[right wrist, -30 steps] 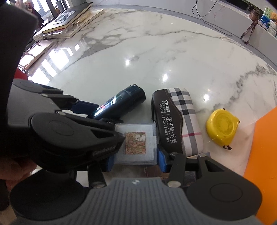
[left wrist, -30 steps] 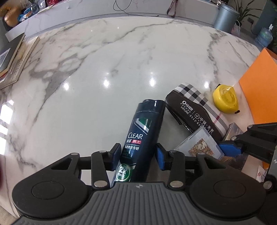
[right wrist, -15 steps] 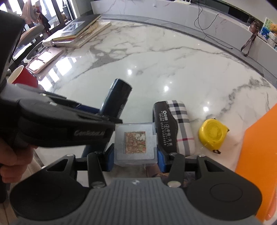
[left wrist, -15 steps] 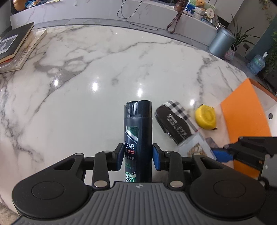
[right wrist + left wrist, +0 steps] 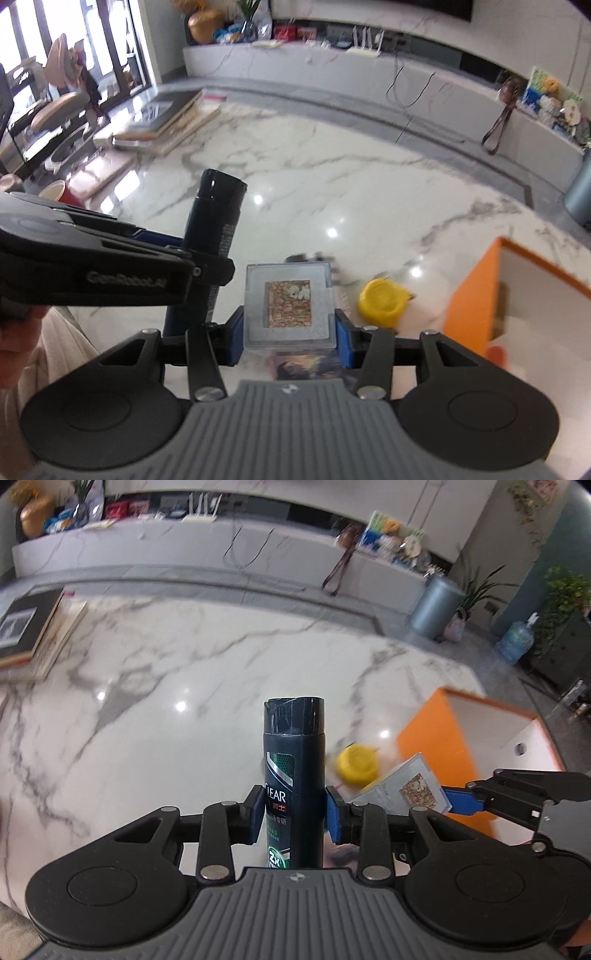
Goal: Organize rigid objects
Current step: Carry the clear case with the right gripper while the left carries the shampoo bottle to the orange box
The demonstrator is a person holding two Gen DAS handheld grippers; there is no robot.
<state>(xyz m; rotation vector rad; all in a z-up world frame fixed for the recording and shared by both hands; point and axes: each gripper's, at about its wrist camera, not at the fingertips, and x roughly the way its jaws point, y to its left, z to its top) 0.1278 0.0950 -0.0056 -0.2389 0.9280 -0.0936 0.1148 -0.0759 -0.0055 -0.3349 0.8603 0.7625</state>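
The left gripper (image 5: pixel 294 814) pinches a dark, glossy plastic bottle (image 5: pixel 294 771) low on its body, blue pads pressed flat against both sides. The bottle is tall and flat-sided with a rounded cap, and it hangs clear above the table (image 5: pixel 147 686), long axis running straight away from the gripper, cap at the far end, printed label facing up. The jaws closed further on it within the last second and now sit snug. Just to the right, the right gripper (image 5: pixel 290 326) clamps a flat, square, clear plastic case (image 5: pixel 290 306) with a patterned brown card inside; its broad face looks up and its edges sit squarely between the blue pads, also lifted off the table. The table is polished white marble with grey veins, shiny enough to throw back ceiling lights. Below and beyond the case lies a rounded yellow tape measure (image 5: pixel 382 302), blurred. At the right stands an orange box (image 5: pixel 476 295) with pale inner walls, open at the top. A stack of books (image 5: pixel 33 631) lies at the far left.
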